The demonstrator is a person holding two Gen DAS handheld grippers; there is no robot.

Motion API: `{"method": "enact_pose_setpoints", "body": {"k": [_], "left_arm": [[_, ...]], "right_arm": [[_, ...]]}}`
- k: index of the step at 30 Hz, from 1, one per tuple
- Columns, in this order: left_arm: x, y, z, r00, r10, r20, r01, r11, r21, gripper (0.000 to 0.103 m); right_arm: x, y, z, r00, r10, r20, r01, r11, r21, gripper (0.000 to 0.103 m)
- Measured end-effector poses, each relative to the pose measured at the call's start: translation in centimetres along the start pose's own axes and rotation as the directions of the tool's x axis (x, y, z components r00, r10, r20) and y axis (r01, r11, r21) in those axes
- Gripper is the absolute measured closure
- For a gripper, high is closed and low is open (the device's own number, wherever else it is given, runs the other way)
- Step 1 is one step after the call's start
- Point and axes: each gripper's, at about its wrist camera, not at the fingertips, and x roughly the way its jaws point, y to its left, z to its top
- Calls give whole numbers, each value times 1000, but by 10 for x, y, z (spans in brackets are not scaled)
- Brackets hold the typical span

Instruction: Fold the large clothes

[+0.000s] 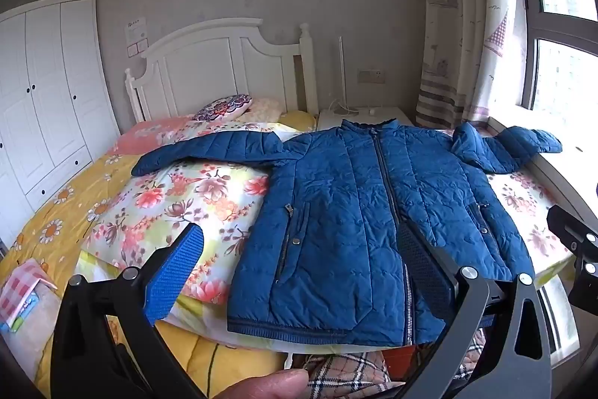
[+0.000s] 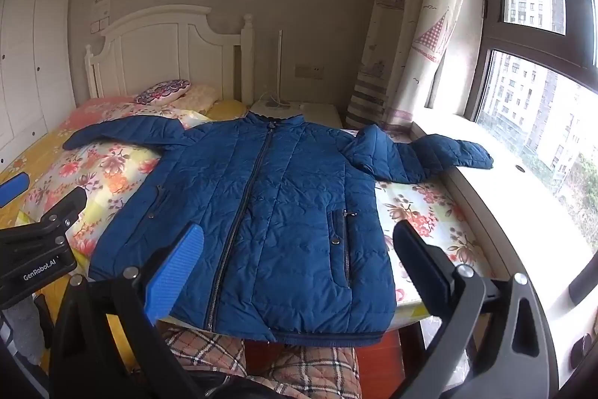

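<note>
Both claws, left [image 1: 302, 272] and right [image 2: 299, 264], hang wide apart with nothing between them, just short of the hem. Beyond, a blue jacket [image 2: 261, 197] lies flat, zipped, face up on the floral bedding [image 2: 429, 212], sleeves spread. Folding looks not yet begun; next probably calls for gripping a sleeve [image 2: 448, 150] or side edge.

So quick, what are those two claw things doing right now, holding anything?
Left gripper: fingers wide open, holding nothing, above the blue jacket.
Right gripper: fingers wide open, holding nothing.
</note>
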Motion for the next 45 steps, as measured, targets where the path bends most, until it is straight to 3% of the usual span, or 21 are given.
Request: {"method": "enact_pose_setpoints", "body": {"k": [45], "left_arm": [[3, 2, -2, 1000, 0, -11, 0, 1000, -1, 4]], "right_arm": [[-1, 13, -3, 999, 32, -9, -33, 999, -17, 2]]}}
